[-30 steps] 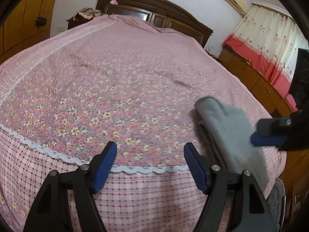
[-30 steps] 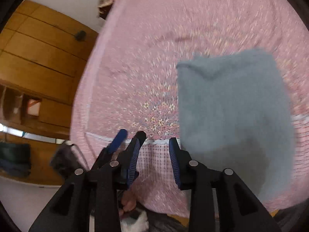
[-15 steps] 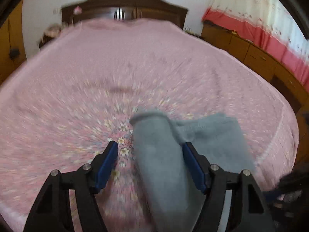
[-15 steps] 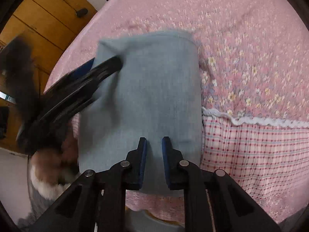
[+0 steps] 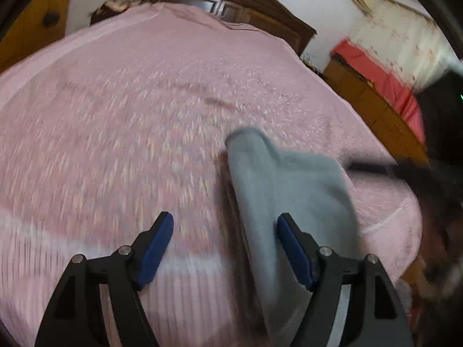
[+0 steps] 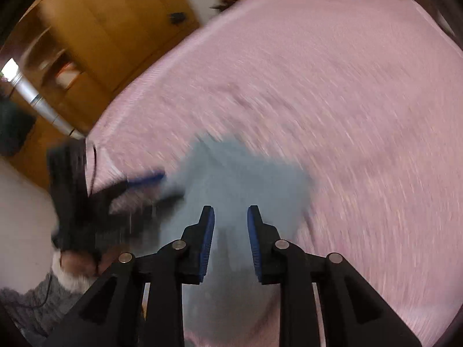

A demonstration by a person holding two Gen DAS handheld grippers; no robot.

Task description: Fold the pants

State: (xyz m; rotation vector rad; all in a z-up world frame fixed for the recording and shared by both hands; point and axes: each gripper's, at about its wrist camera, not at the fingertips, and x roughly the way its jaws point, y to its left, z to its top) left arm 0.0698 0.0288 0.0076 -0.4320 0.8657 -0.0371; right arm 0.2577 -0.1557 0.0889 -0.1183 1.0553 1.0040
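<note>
The grey-blue folded pants [image 5: 289, 190] lie on the pink bedspread [image 5: 121, 121] near the bed's front right corner, their lower end hanging over the edge. My left gripper [image 5: 224, 245] is open above the bed edge, its right finger over the pants. In the right wrist view the pants [image 6: 243, 179] lie just ahead of my right gripper [image 6: 230, 222], which is open with a narrow gap and holds nothing. The left gripper [image 6: 121, 193] shows there blurred at the left. Both views are motion-blurred.
A dark wooden headboard [image 5: 231, 3] stands at the far end of the bed. Wooden cabinets [image 6: 95, 29] are on the left side, a low wooden unit with red curtain [image 5: 382, 86] on the right. The bedspread's lace edge [image 5: 385, 222] marks the bed rim.
My right gripper has opened a little and pulled back from the pants. My left gripper has drawn back and left, so the pants no longer sit between its fingers.
</note>
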